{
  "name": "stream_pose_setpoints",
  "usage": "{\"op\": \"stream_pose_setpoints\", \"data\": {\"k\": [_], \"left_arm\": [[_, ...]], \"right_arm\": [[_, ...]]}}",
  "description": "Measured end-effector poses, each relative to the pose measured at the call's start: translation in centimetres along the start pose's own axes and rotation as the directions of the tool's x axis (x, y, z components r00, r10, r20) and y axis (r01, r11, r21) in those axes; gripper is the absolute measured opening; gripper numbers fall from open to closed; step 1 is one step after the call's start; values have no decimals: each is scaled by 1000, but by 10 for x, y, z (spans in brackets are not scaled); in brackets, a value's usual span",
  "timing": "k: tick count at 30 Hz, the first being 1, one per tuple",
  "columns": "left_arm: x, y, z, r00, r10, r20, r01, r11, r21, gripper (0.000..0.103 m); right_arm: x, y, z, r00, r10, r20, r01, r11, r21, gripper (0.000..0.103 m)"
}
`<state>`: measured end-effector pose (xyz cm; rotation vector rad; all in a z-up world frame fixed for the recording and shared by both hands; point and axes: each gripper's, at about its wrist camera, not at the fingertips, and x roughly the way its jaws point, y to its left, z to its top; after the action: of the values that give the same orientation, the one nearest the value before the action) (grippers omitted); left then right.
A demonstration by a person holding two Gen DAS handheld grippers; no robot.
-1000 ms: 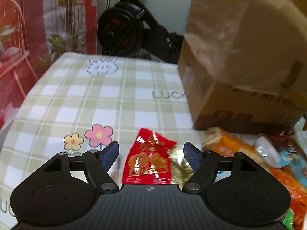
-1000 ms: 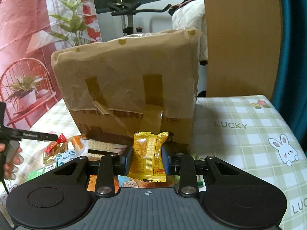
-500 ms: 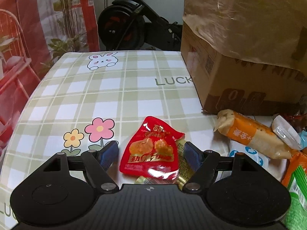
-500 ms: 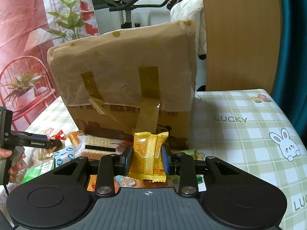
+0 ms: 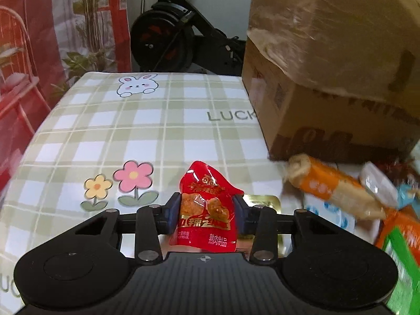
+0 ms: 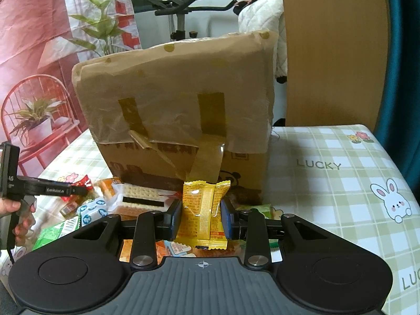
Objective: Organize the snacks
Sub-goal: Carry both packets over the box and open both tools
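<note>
In the left wrist view, the left gripper is seen clamped on a glossy red plastic snack pouch with gold lettering, which is pinched upright between the two blue-padded fingers above the green-and-white checked tablecloth with flower and bunny prints. A flat gold foil packet is partly hidden just behind the right-hand finger. To the right, a long orange-and-white wrapped snack bar is laid near the base of a large brown cardboard box covered with crumpled tape and plastic film, and further blurred wrappers, among them a green one, are crowded at the right edge. A black exercise bike is seen beyond the far edge of the table. In the right wrist view, the right gripper is shown closed on a yellow plastic snack packet with a vertical back seam, held upright between its fingers in front of the same cardboard box. Beneath and to the left of it a heap of mixed snacks is spread on the cloth, including a white-and-cream wafer pack with a black stripe lying against the foot of the box. At the far left the left gripper is seen from the side with the red pouch in its tip, and the person's hand is wrapped around its handle.
</note>
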<state>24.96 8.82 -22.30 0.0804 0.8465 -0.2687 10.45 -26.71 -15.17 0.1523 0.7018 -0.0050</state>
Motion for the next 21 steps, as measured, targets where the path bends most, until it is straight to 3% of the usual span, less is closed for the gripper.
{"op": "stream_pose_setpoints", "data": {"k": [6, 12, 18, 21], "left_arm": [[-20, -1, -13, 999, 21, 27, -21, 999, -26, 43], [-61, -3, -7, 993, 31, 115, -27, 999, -33, 43], [-110, -21, 20, 970, 29, 241, -26, 1000, -14, 44], [-131, -35, 38, 951, 12, 310, -10, 1000, -8, 44]], "right_arm": [[-3, 3, 1, 1000, 16, 12, -16, 1000, -2, 29], [-17, 11, 4, 997, 41, 58, -38, 998, -39, 29], [-37, 17, 24, 986, 89, 142, -78, 994, -80, 29], [-48, 17, 42, 975, 109, 194, -92, 991, -93, 29]]}}
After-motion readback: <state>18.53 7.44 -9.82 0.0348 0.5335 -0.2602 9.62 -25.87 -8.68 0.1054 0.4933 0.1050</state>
